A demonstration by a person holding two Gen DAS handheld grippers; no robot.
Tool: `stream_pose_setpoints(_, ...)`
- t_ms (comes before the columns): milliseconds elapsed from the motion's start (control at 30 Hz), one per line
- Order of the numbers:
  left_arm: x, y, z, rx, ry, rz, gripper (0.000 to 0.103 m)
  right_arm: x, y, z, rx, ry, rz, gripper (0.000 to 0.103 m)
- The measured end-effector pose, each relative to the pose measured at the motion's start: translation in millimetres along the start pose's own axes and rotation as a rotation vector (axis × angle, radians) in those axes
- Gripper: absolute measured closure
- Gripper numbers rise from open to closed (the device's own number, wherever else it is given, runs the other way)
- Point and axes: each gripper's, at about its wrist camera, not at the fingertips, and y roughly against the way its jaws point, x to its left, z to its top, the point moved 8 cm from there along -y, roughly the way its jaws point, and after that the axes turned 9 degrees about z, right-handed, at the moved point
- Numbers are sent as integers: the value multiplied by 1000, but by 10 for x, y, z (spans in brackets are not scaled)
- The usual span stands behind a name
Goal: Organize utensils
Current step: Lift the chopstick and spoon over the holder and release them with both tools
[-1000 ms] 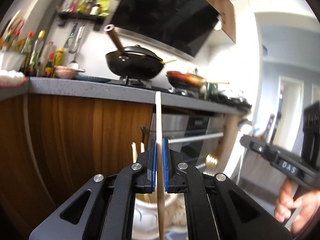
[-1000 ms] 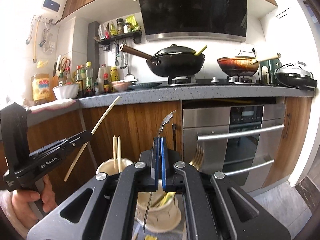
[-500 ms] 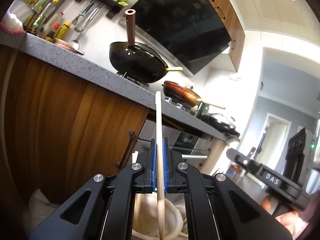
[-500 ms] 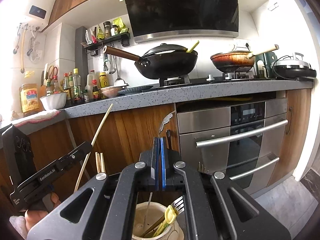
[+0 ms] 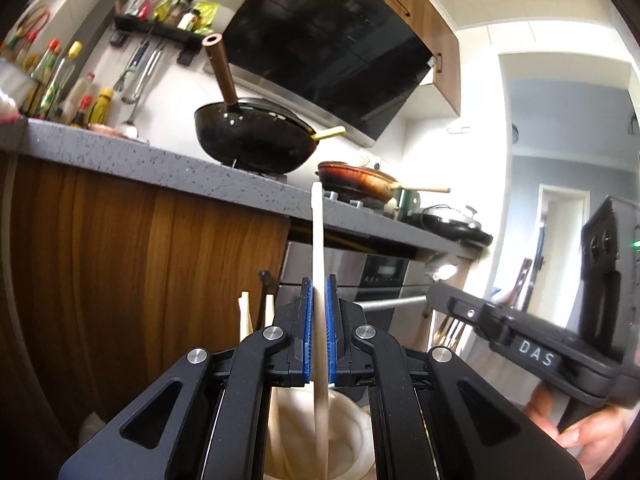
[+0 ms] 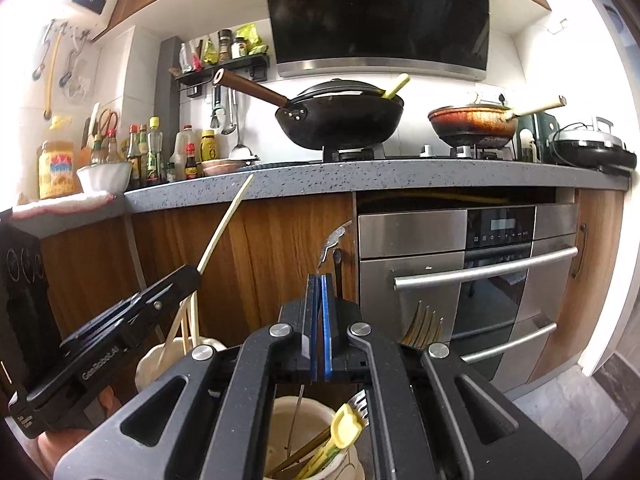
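My left gripper [image 5: 319,280] is shut on a pale wooden chopstick [image 5: 317,240] that stands upright, its lower end over a cream holder [image 5: 352,420]. Two more chopsticks [image 5: 245,312] stick out of that holder. In the right wrist view the left gripper [image 6: 188,276] holds the chopstick [image 6: 228,216] tilted over that holder [image 6: 148,364]. My right gripper [image 6: 319,280] is shut on a thin metal spoon [image 6: 334,240] whose handle hangs into a second cream holder [image 6: 280,412] with forks and a yellow utensil [image 6: 346,424].
A kitchen counter [image 6: 360,172] with a black wok [image 6: 340,116], a brown pan [image 6: 472,124] and several bottles [image 6: 148,152] runs across the back. A steel oven [image 6: 468,280] is below it. The right gripper's body [image 5: 540,344] is at the right in the left wrist view.
The left gripper has tilted back down and lowered the chopstick's end over its holder. The right gripper has lowered slightly, with the spoon handle deeper in the second holder.
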Motion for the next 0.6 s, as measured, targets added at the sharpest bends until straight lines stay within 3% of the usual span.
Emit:
stream_pose_setpoints(200,71,59,-58,14,-19,28,96,76,26,-118,25,27,14,101)
stream_pose_setpoints(600,162,396,-305,132,-134,99,96,50,145,-377,86,9,39,101)
